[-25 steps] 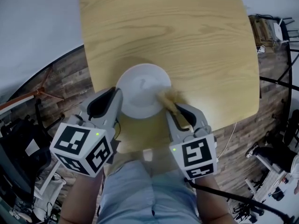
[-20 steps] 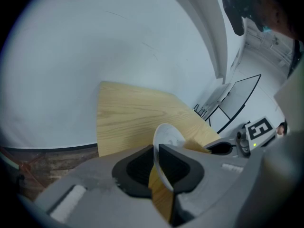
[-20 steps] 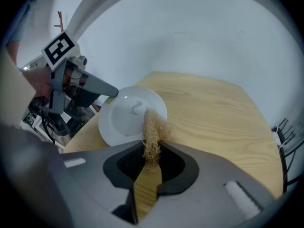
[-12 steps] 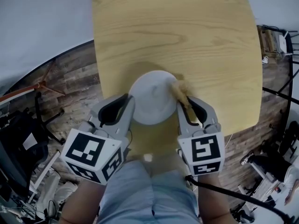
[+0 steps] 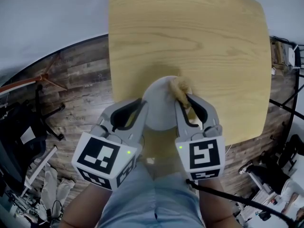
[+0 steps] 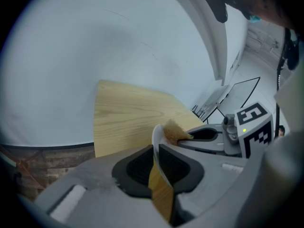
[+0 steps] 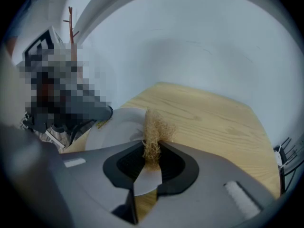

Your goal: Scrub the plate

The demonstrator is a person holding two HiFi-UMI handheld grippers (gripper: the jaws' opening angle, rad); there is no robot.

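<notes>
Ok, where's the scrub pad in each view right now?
Head view: scrub pad at centre, at the white plate's upper right edge.
Left gripper view: right of centre, against the plate's rim.
Right gripper view: low centre, pinched in the right gripper, plate to its left.
Shared landmark: the white plate.

Grey left hand-held gripper (image 5: 142,107) bears a black-and-white marker cube (image 5: 105,159).
</notes>
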